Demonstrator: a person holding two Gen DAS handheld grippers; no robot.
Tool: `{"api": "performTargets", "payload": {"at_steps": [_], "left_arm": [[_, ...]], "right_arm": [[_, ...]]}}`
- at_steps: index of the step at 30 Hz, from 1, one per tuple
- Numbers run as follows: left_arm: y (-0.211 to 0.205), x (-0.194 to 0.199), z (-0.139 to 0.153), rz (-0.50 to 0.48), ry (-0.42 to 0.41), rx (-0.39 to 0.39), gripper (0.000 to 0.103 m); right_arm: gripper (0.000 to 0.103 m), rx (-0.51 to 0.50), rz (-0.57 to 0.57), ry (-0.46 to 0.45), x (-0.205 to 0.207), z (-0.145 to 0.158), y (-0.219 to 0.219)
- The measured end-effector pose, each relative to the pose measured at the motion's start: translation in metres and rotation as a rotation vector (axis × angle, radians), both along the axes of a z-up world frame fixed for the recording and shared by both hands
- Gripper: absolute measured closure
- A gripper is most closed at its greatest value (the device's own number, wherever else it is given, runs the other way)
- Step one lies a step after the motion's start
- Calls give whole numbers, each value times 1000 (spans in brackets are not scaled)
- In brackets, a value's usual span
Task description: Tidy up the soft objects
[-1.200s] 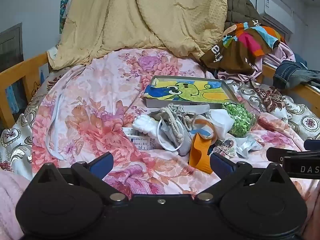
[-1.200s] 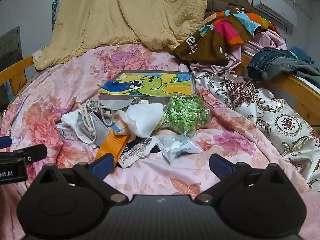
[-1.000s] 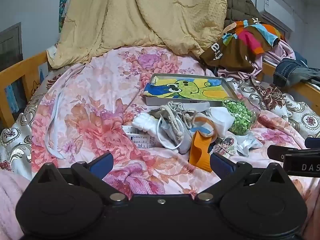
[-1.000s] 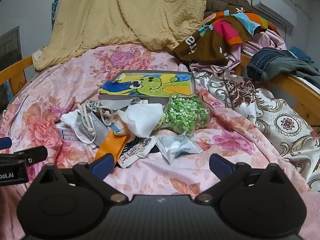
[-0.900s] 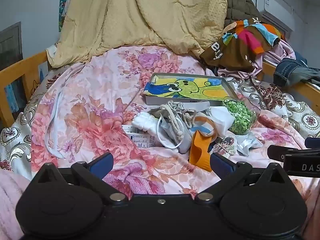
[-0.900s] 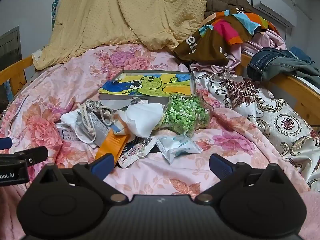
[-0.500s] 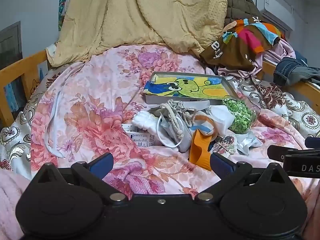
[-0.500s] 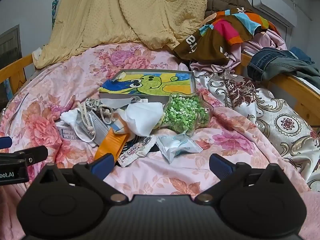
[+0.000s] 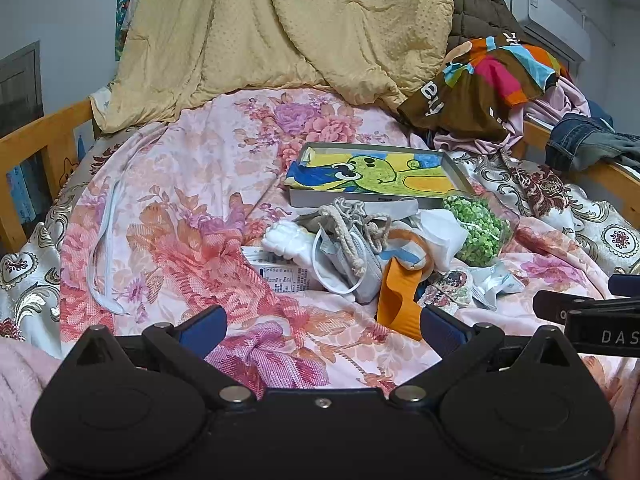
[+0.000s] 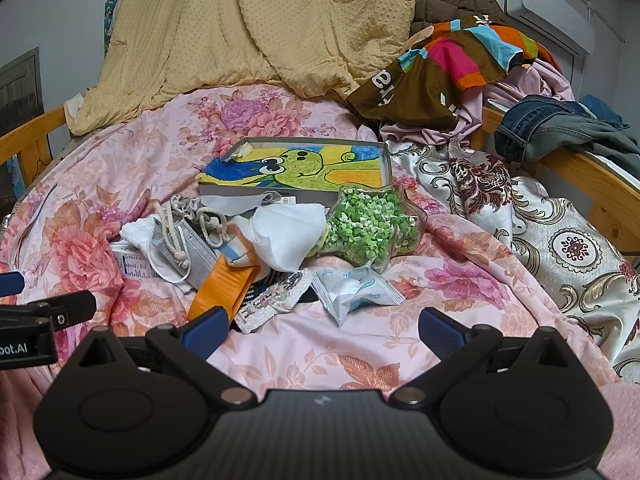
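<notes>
A heap of small soft things lies mid-bed: a grey face mask (image 9: 352, 256) with a rope cord (image 10: 176, 236), a white cloth (image 10: 288, 232), an orange strap (image 9: 398, 300) and a star-shaped clear bag of green bits (image 10: 368, 224). A small white packet (image 10: 352, 288) and a patterned card (image 10: 272, 300) lie in front. Behind the heap sits a flat grey box with a green cartoon picture (image 9: 376, 180). My left gripper (image 9: 320, 326) is open, short of the heap. My right gripper (image 10: 320, 330) is open too, nothing between its fingers.
A floral pink bedspread (image 9: 180, 208) covers the bed. A yellow quilt (image 10: 248, 32) is piled at the back, colourful clothes (image 10: 452, 64) and jeans (image 10: 560, 128) at the right. Wooden bed rails (image 9: 36, 148) run along both sides.
Both views have shifted only slightly; the heap sits a touch lower and nearer in frame. Both grippers stay open and nothing was picked up.
</notes>
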State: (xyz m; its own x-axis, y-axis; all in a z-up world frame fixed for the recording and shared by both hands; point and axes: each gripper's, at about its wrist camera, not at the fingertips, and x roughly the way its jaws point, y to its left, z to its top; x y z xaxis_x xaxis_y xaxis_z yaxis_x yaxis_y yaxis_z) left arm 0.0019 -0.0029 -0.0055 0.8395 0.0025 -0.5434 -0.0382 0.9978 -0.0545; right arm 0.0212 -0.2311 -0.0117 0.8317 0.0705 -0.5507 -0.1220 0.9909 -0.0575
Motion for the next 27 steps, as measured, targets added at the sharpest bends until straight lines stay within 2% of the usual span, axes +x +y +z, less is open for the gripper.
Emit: {"api": "performTargets", "payload": {"at_steps": [27], "left_arm": [[-2, 0, -2, -1, 4, -1, 1]], "right_arm": [[1, -3, 0, 2, 0, 0, 1]]}}
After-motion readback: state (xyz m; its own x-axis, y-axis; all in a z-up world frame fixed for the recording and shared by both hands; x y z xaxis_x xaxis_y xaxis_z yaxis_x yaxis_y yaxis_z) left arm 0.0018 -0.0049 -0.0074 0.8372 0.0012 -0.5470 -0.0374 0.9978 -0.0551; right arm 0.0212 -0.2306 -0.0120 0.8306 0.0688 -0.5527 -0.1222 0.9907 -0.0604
